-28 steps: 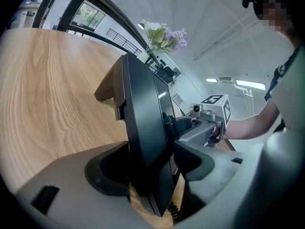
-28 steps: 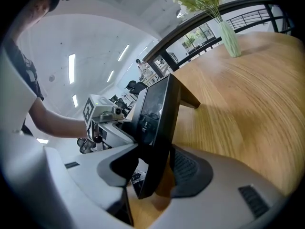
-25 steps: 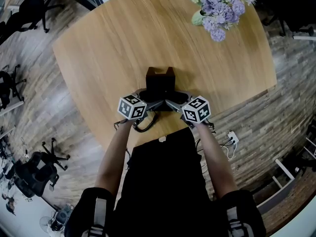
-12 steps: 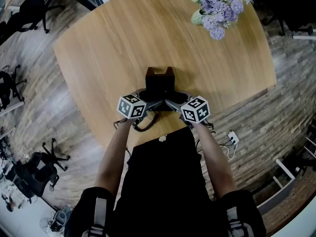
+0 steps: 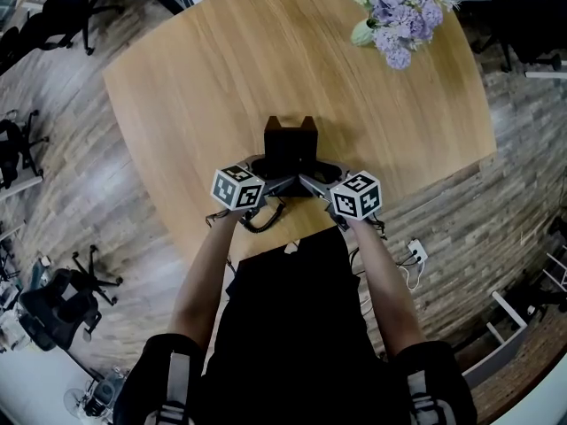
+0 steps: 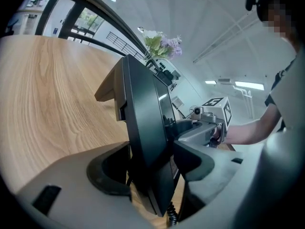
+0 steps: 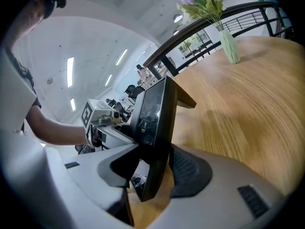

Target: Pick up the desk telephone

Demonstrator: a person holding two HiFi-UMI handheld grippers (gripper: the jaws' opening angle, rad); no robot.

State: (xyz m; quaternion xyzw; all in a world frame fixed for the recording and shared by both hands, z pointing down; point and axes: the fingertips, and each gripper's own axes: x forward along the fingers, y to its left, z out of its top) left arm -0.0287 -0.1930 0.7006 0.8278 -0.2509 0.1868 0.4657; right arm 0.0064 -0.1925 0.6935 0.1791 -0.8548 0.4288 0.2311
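Standing close to the near edge of the counter (image 5: pixel 177 87), the desk telephone (image 5: pixel 288 144) is held from both sides. The left gripper (image 6: pixel 152 171) is closed on one thin side edge of its black body, and the right gripper (image 7: pixel 157 168) is closed on the opposite edge. Whether the base has left the counter cannot be told. A coiled cord (image 5: pixel 259 221) trails from the telephone toward the counter's near edge, and a vase of flowers (image 5: pixel 390 16) stands at the counter's far corner, well apart. Slipping is judged the main risk, since only narrow, smooth edges are pinched. If one side is raised faster, the body could be twisted out of the jaws. The cord could be caught on the counter's edge and the telephone dragged back.
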